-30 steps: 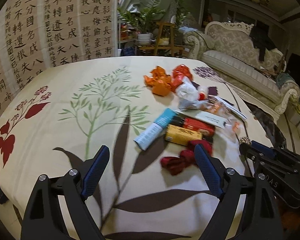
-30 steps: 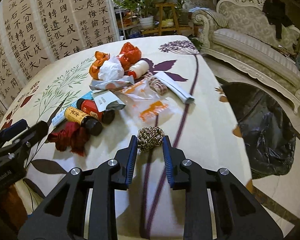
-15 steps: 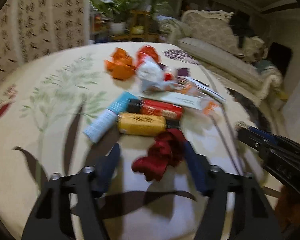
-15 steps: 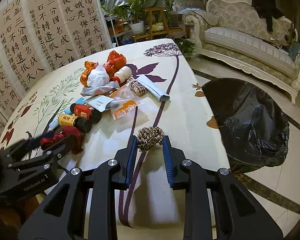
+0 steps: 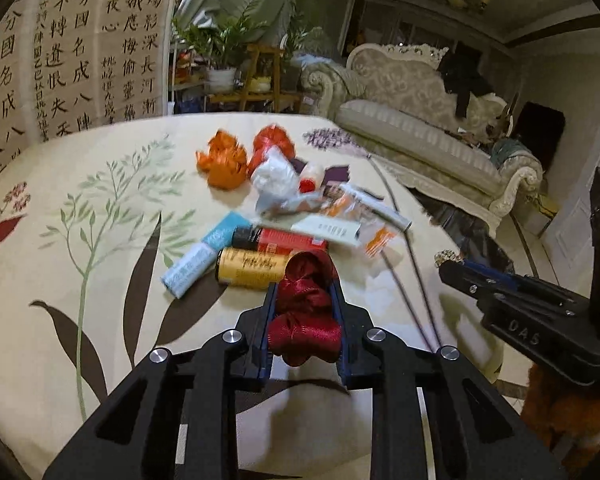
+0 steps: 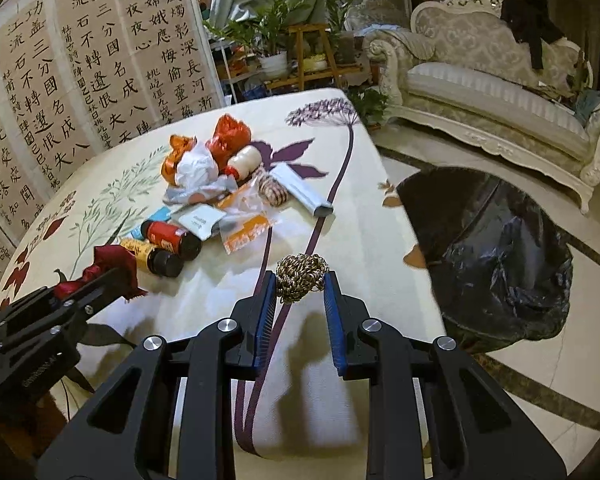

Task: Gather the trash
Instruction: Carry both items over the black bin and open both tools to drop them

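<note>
dim warm indoor light, soft shadows under the grippers, motion blur in left view, heavy fisheye edge distortion

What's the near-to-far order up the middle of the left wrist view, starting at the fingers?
red ribbon bundle clamped in the left gripper → yellow bottle → red bottle → white crumpled bag → orange wrapper → potted plant

Tablecloth (image 6: 352, 216): cream, printed with green, brown and purple plants. Cloth bundle (image 5: 306, 306): dark red. Rope ball (image 6: 301, 282): gold-brown, braided. Bottles: yellow (image 5: 252, 268), red (image 5: 288, 240). Bag (image 6: 496, 256): glossy black.
</note>
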Demonstrator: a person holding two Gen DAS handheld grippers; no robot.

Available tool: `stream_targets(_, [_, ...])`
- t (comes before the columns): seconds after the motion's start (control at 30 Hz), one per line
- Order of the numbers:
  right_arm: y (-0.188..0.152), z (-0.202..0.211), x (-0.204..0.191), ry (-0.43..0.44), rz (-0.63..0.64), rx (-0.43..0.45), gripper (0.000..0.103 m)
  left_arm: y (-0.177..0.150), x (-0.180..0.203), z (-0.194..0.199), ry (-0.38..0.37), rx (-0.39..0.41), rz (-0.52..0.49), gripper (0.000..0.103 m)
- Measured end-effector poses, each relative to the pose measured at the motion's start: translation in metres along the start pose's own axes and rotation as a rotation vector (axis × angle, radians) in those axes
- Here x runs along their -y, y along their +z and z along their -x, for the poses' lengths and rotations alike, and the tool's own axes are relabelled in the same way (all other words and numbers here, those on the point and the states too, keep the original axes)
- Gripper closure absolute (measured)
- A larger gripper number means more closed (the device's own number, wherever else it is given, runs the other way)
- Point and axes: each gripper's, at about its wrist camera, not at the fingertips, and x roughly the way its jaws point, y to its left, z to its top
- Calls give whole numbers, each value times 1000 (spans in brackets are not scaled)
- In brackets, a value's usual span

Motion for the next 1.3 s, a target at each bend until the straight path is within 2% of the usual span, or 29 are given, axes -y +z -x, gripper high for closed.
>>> stream_targets(0.2, [12, 11, 16, -45, -12, 49, 79, 17, 23, 0, -21, 55, -40, 78])
stream_targets(0.47, [27, 12, 70, -163, -73, 80, 79, 47, 66, -33, -67, 58, -93, 78])
stream_targets(0.9, [38, -8, 143, -266, -155, 72, 79, 72, 136, -101, -118, -6, -189, 78])
stream_targets(1.3, [43, -27, 175, -294, -193, 53, 79, 80, 174, -141, -111, -52, -272, 78])
